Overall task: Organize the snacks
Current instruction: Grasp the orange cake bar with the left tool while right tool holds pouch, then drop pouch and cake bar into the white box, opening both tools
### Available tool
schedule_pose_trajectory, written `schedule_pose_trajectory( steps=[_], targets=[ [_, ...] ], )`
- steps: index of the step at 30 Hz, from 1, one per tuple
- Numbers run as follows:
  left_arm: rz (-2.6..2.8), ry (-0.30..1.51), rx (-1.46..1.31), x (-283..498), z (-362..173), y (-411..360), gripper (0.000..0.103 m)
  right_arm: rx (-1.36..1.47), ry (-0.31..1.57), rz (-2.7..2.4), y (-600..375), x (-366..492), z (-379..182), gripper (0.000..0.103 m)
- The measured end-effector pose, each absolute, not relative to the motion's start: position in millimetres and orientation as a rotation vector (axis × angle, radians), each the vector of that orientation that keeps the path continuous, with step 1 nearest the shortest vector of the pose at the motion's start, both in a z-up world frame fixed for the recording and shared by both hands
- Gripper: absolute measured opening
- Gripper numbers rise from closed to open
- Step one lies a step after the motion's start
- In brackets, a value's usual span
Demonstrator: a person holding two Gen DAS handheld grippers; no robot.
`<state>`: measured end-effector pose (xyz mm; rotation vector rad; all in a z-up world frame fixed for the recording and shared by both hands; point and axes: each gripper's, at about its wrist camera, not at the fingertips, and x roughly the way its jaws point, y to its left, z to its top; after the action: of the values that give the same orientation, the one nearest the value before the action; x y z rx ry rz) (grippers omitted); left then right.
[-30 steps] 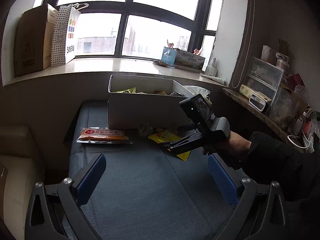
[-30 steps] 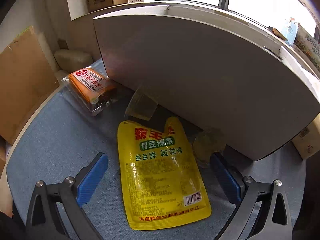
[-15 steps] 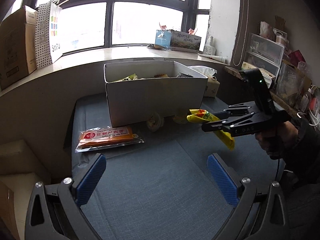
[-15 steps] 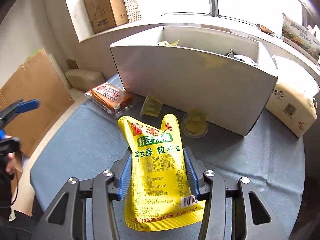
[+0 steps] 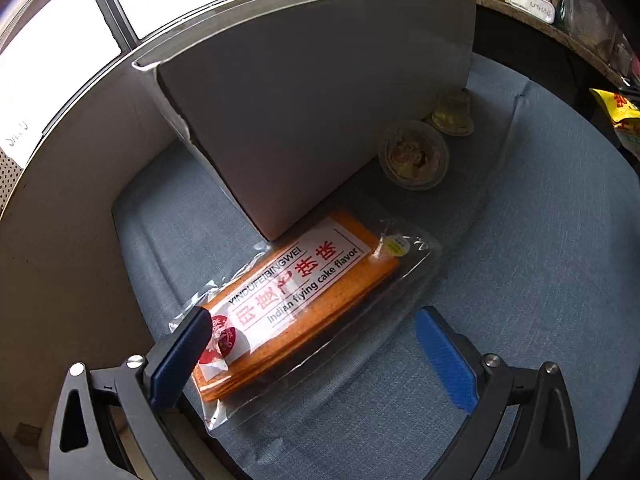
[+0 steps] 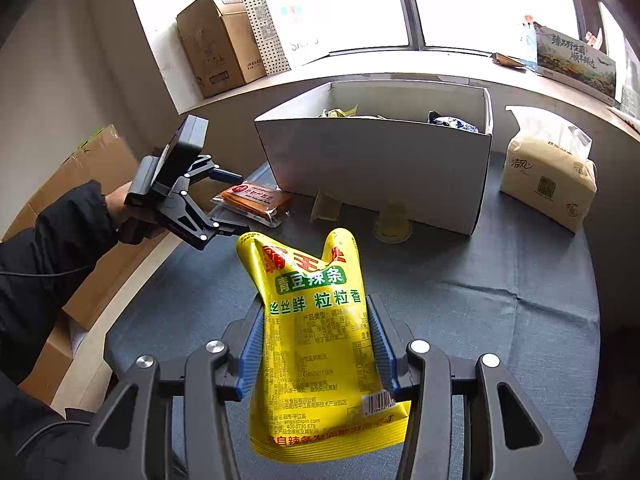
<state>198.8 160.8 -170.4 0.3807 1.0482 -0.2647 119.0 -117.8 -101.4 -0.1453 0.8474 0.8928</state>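
- Blue-grey cloth covers the counter [image 6: 500,300] under a bright window, with a white box [image 6: 384,168] of snacks standing toward its far edge.
- Right tool [image 6: 316,344]: its jaws closed within the last second onto the yellow pouch [image 6: 320,320], which has come up off the cloth and now hangs clamped between the blue pads.
- That means one snack is secured; likely next is carrying it over the box rim.
- Left tool [image 5: 316,344] has swung down from a level view to the orange cake pack [image 5: 304,300], lying at the box's near-left corner.
- Its jaws stand wide, straddling the pack's near end, pads not pressing.
- Left tool points steeply down; right tool tilts down toward the box.
- Two jelly cups [image 5: 414,156] sit against the box front.
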Motion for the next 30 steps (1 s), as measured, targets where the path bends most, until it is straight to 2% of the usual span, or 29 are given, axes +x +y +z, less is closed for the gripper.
schedule_pose_trajectory(
  steps=[5,6,7,9,12,14,18,20,25,30],
  targets=[
    [-0.253,1.033,0.413,213,-170,169,0.103,-0.170,0.825,0.892,-109,123,-96,0.052],
    [-0.244,1.022,0.428,215,-169,171,0.100,-0.169,0.826,0.902,-108,123,-95,0.052],
    [-0.230,1.005,0.443,215,-168,172,0.095,-0.171,0.820,0.904,-106,123,-93,0.052],
    [-0.235,1.004,0.409,220,-165,177,0.057,-0.174,0.819,0.910,-102,125,-93,0.053],
    [-0.220,0.988,0.460,217,-162,170,0.041,-0.197,0.816,0.912,-94,125,-93,0.053],
    [-0.251,0.977,0.407,212,-154,166,0.037,-0.205,0.817,0.919,-90,125,-93,0.053],
    [-0.279,0.906,0.287,187,-129,162,0.018,-0.210,0.811,0.929,-86,123,-92,0.053],
    [-0.294,0.861,0.149,169,-117,162,0.014,-0.199,0.808,0.923,-87,123,-90,0.053],
    [-0.267,0.718,-0.120,130,-93,142,0.014,-0.177,0.781,0.920,-87,128,-81,0.053],
    [-0.242,0.630,-0.288,134,-65,135,0.014,-0.146,0.723,0.897,-89,142,-57,0.053]
  ],
)
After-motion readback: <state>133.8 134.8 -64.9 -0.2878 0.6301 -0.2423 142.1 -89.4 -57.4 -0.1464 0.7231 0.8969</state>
